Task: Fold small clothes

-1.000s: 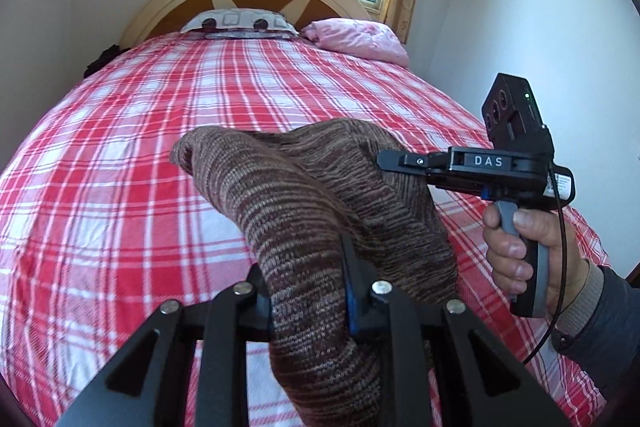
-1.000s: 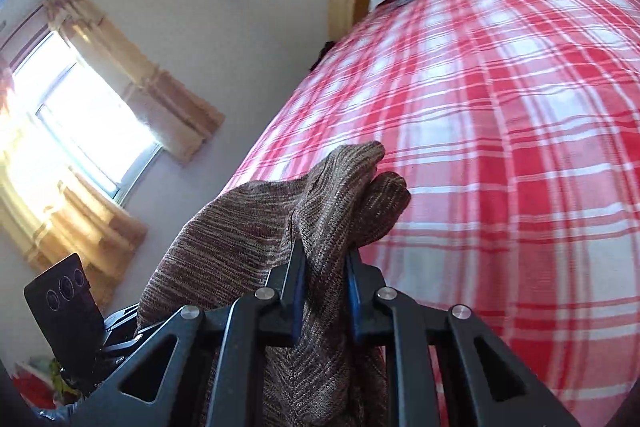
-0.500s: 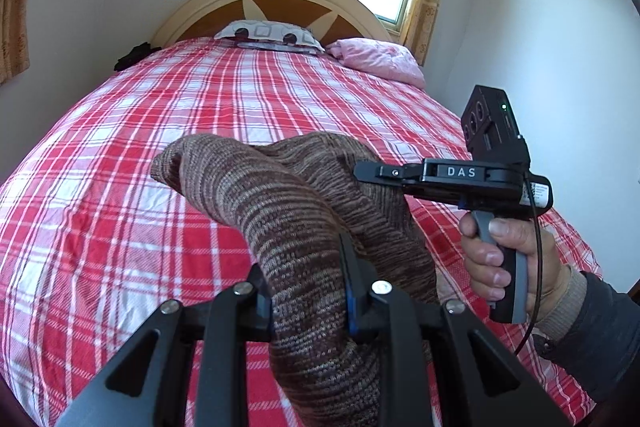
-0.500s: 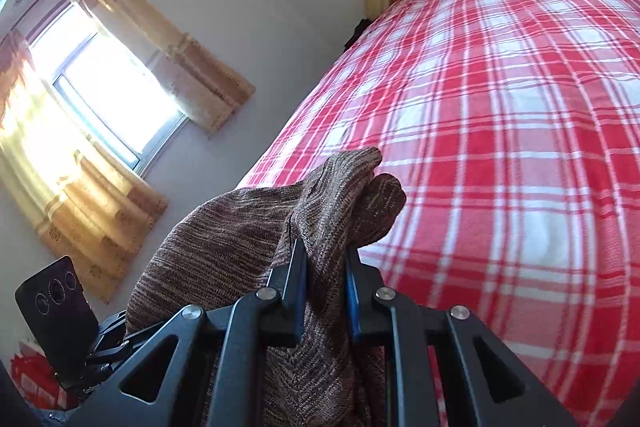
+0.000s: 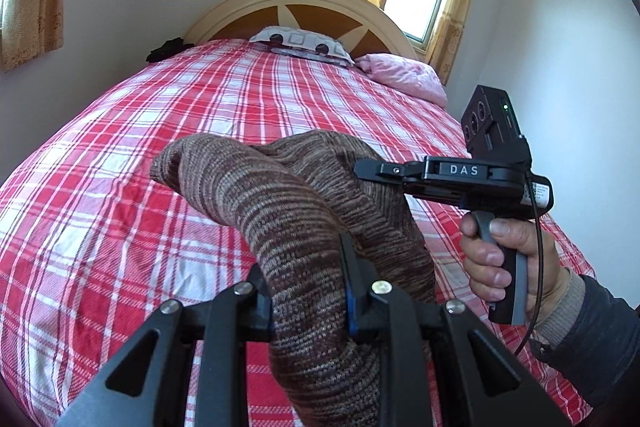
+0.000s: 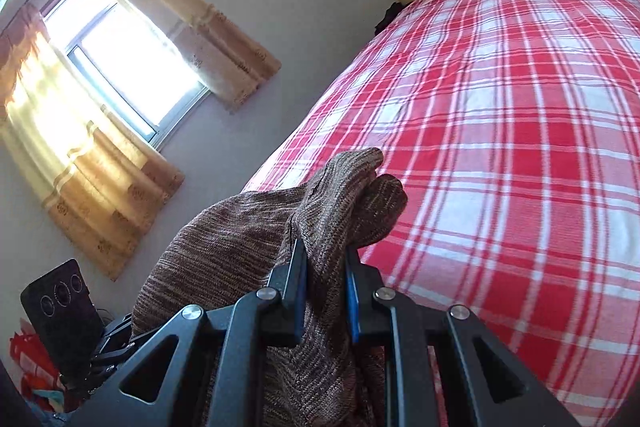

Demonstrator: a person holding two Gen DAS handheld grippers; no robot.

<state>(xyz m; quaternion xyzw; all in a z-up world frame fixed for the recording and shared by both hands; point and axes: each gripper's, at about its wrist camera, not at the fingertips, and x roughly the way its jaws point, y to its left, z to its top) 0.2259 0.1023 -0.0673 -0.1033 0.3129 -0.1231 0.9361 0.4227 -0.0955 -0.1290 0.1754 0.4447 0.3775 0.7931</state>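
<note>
A: Left wrist view: left gripper (image 5: 308, 291) was clamped on a thick bunch of the brown marled knit garment (image 5: 304, 195), held up over the red-and-white plaid bedspread (image 5: 120, 163). Probably lifted so it could hang open before folding.

B: Right side?

A: Same view showed the right gripper (image 5: 362, 171) side-on, tips buried in the knit, hand (image 5: 504, 259) on the grip.

B: Right wrist view?

A: Confirmed the clamp: right gripper (image 6: 326, 271) pinched a fold of the garment (image 6: 240, 235). Only this view showed the side window with yellow curtains (image 6: 120, 83).
</note>
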